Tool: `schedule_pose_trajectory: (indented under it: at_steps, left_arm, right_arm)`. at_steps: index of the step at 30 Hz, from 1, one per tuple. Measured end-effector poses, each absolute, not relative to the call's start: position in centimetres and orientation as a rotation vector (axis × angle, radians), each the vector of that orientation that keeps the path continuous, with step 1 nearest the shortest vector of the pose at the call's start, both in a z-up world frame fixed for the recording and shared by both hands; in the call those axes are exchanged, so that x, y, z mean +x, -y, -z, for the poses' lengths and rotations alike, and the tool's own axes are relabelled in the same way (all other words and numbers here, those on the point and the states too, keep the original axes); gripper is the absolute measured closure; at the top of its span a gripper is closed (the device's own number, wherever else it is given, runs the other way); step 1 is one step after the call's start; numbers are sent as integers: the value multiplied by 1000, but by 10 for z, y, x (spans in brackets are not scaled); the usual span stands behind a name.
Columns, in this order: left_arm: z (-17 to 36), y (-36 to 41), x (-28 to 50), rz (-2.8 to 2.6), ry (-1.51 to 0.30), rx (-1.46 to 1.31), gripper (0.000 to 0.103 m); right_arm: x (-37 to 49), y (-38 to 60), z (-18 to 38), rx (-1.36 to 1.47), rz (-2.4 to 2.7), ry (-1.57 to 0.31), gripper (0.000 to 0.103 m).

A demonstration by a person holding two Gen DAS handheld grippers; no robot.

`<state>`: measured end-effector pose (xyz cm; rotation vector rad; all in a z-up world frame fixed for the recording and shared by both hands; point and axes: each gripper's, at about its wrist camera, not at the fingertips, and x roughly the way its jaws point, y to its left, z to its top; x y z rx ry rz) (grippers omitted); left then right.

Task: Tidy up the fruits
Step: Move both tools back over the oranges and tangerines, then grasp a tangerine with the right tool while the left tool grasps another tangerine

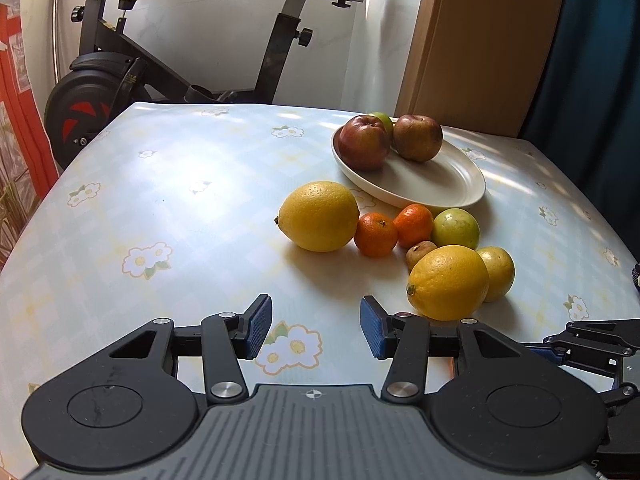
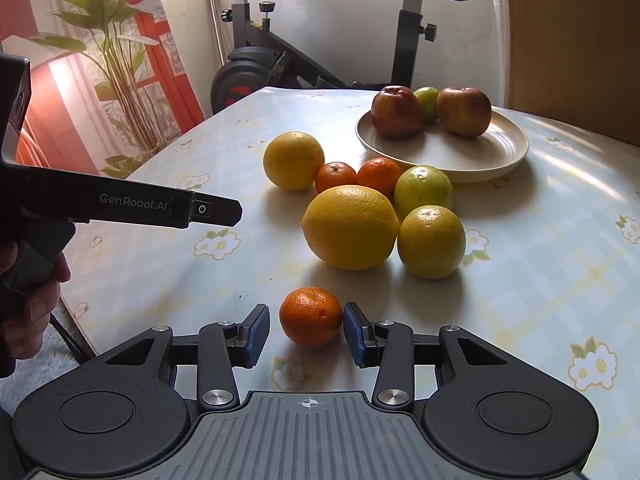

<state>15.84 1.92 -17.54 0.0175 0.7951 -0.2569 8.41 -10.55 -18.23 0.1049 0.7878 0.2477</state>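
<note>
A cream plate [image 1: 440,184] [image 2: 480,152] holds two red apples [image 1: 364,142] [image 2: 396,110] and a green fruit [image 2: 427,100] behind them. In front of it lie two large yellow citrus [image 1: 320,216] [image 2: 350,226], two small oranges [image 1: 376,234] [image 2: 335,176], green-yellow fruits [image 1: 456,228] [image 2: 431,240] and a small brown fruit [image 1: 420,252]. My left gripper [image 1: 316,326] is open and empty above the cloth. My right gripper [image 2: 306,334] is open around a small orange [image 2: 311,316] that rests on the table; the right pad [image 2: 354,332] touches it, the left pad stands apart.
The table has a pale flowered cloth [image 1: 160,200]. An exercise bike [image 1: 120,80] stands behind the far edge. A plant [image 2: 112,60] and red curtain stand at the left. A wooden panel [image 1: 480,40] stands at the back right. The left gripper's body [image 2: 120,204] shows in the right wrist view.
</note>
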Motion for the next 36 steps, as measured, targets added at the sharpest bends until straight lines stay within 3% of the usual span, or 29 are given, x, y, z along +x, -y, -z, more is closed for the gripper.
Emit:
schedule_pose_trajectory:
  at_steps: [3, 20, 26, 36]
  left_arm:
    - [176, -19, 158, 260, -796, 18, 52]
    - [166, -16, 167, 291, -784, -8, 54]
    - [145, -10, 185, 318, -760, -7, 58]
    - [126, 12, 233, 381, -768, -7, 75]
  right_arm:
    - [85, 108, 185, 118, -245, -794, 71]
    - [94, 148, 149, 146, -191, -653, 72]
    - [117, 170, 126, 137, -166, -584, 72]
    - [157, 189, 121, 98, -138, -548, 72]
